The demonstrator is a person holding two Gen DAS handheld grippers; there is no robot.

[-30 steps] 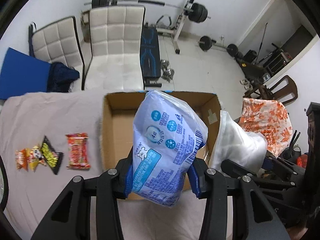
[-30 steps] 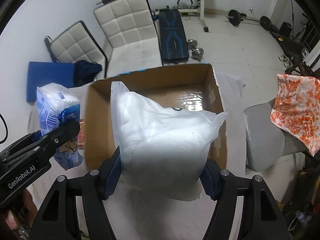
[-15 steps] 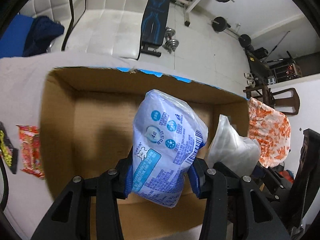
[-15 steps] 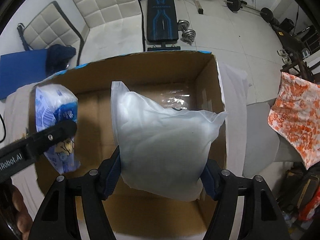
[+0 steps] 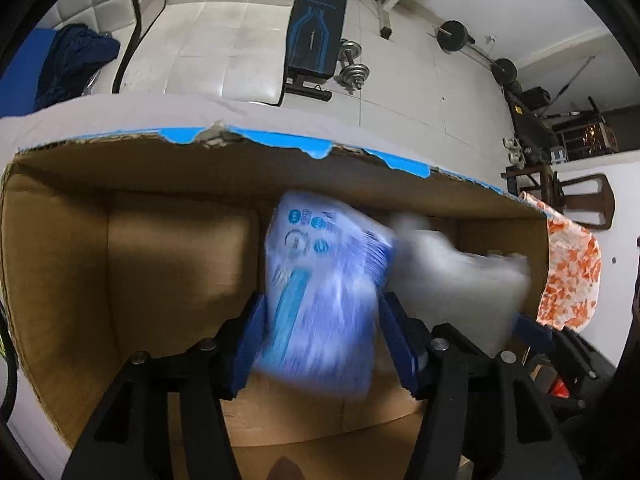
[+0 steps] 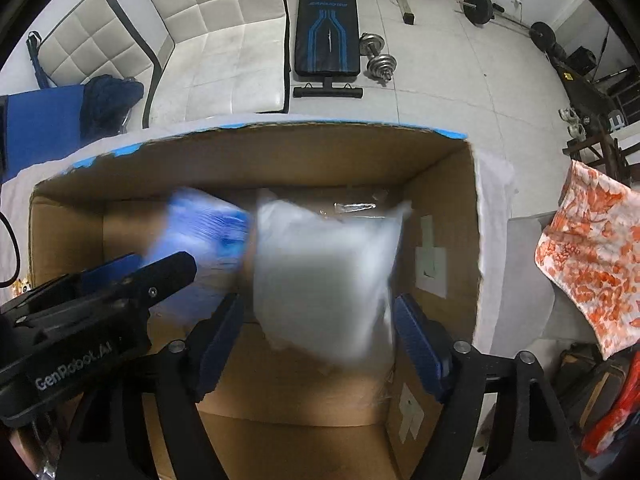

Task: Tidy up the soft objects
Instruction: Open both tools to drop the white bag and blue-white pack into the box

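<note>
An open cardboard box (image 5: 120, 168) (image 6: 440, 152) fills both views. A blue printed soft pack (image 5: 324, 292), blurred by motion, sits between the fingers of my left gripper (image 5: 320, 336) with gaps showing at both pads; it also shows in the right wrist view (image 6: 200, 240). A white soft bag (image 6: 324, 280), also blurred, sits between the spread fingers of my right gripper (image 6: 320, 332); it also shows in the left wrist view (image 5: 452, 280). Both packs are inside the box, side by side.
The box stands on a table with a pale cloth (image 5: 100, 116). Beyond are white padded chairs (image 6: 224, 32), a blue-black weight bench (image 6: 324, 24), dumbbells (image 6: 376, 60) and an orange-patterned cloth (image 6: 592, 260) at right.
Both grippers moved down into the box and their jaws have spread. The blue pack and the white bag are blurred and dropping away from the pads.
</note>
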